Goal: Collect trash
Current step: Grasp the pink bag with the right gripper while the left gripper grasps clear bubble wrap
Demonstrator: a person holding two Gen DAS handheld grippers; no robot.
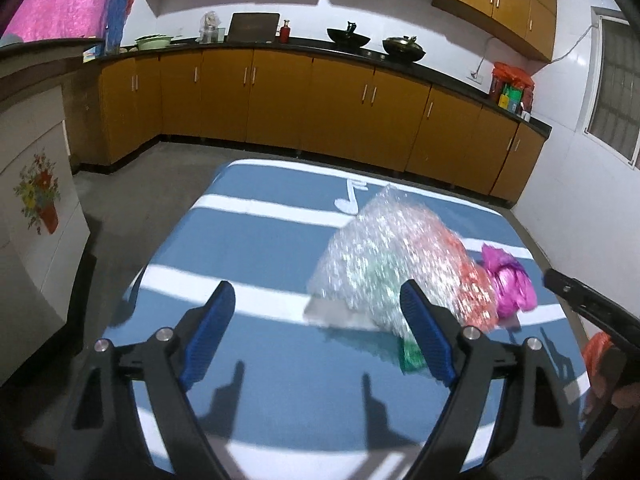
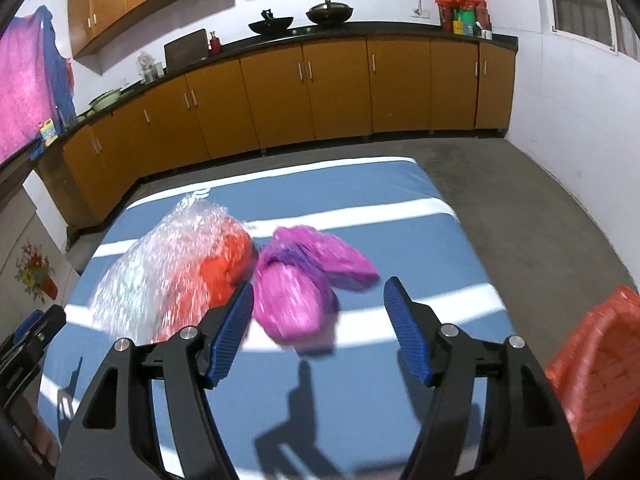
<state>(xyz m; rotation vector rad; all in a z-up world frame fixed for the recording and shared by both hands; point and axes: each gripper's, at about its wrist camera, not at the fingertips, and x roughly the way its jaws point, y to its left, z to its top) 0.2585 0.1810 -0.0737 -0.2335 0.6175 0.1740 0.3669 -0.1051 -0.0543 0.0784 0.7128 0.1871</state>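
A crumpled clear plastic bag [image 1: 380, 256] with orange plastic [image 1: 472, 284] inside lies on the blue striped table [image 1: 260, 240]. A crumpled magenta wrapper [image 1: 508, 284] lies to its right. My left gripper [image 1: 316, 320] is open and empty, hovering just left of the clear bag. In the right wrist view the clear bag [image 2: 160, 272], orange plastic [image 2: 228, 264] and magenta wrapper [image 2: 304, 280] lie ahead. My right gripper [image 2: 320, 312] is open and empty, with the magenta wrapper just beyond its fingertips. A green scrap [image 1: 412, 356] peeks out by the left gripper's right finger.
An orange plastic bin [image 2: 600, 376] stands at the table's right side. Wooden kitchen cabinets [image 1: 320, 100] and a black counter with woks [image 1: 348, 36] run along the far wall. A white cabinet with a flower picture [image 1: 36, 208] stands at the left.
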